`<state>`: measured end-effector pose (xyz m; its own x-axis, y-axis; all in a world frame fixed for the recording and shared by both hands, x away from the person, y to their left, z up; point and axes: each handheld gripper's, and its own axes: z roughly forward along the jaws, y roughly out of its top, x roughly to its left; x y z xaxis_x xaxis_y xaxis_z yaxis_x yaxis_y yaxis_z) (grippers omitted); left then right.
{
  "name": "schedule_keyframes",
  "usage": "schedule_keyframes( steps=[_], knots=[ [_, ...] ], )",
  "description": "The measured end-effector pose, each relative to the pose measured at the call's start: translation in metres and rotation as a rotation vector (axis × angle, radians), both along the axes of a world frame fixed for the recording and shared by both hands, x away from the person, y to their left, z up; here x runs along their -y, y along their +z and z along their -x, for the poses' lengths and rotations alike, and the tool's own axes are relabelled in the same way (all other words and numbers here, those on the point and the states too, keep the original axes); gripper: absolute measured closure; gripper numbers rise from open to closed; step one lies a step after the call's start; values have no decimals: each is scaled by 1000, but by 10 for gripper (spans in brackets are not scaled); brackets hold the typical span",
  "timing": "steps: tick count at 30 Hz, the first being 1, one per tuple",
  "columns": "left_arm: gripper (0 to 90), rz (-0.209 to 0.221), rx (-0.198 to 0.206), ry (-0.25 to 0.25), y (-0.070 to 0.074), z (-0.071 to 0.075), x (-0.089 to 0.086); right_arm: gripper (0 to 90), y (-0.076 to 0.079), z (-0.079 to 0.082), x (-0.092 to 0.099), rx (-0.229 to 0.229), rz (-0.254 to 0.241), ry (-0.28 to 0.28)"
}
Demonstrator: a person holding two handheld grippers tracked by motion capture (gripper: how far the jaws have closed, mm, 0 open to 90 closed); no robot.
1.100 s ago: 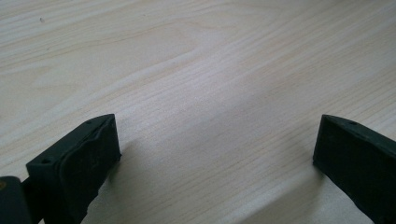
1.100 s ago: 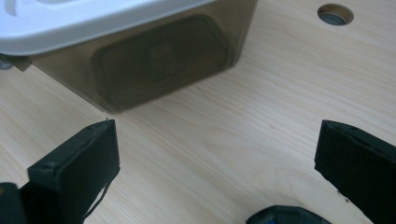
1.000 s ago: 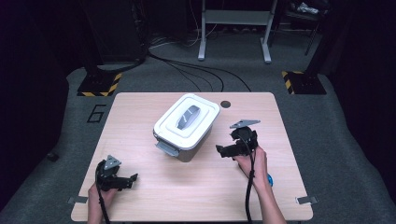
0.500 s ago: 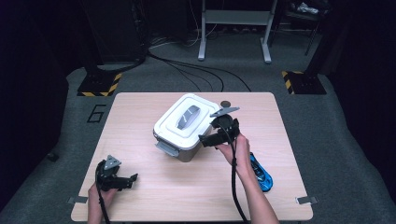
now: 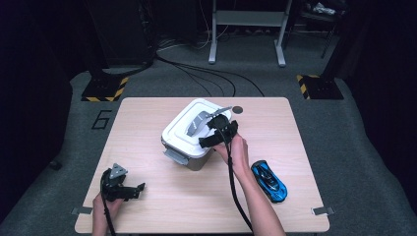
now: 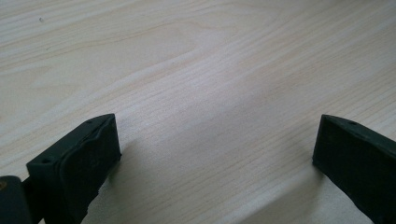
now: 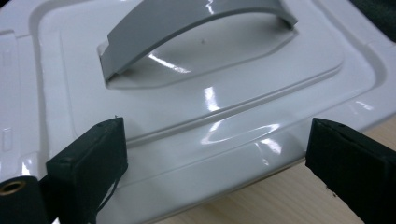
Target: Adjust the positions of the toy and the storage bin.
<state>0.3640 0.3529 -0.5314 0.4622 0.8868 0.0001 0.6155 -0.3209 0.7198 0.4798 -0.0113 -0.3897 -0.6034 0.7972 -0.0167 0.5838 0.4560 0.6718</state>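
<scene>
Your right gripper (image 5: pixel 212 133) hovers, fingers wide and empty, at the 3 o'clock edge of the glossy, slippery white box (image 5: pixel 189 135) mid-counter (image 5: pixel 295 147): take its stiff grey handle (image 7: pixel 187 28); left gripper (image 5: pixel 129 189) gapes idle

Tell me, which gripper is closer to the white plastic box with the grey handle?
The right gripper. It hovers open over the edge of the white plastic box with the grey handle. The left gripper sits open near the table's front left corner, well away from it.
</scene>
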Motion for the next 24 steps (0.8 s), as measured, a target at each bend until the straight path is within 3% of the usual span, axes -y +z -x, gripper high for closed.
schedule_keyframes(
  steps=[14,16,17,18,22,23,24],
  knots=[
    [8,0,0,0,0,0,0,0,-1,20,-15,-1,0,3],
    [8,-2,-4,-2,0,0,0,1,-1,24,-18,-10,12,11],
    [8,0,1,0,0,0,0,0,-3,25,-20,-8,41,24],
    [8,-1,0,0,0,0,0,0,-5,27,-22,13,51,16],
    [8,-2,1,-4,0,0,0,1,-5,27,-20,16,40,18],
    [8,0,0,0,0,0,0,3,-5,27,-18,-14,19,-3],
    [8,0,0,0,0,0,0,3,-5,27,-18,-14,19,-3]
  ],
)
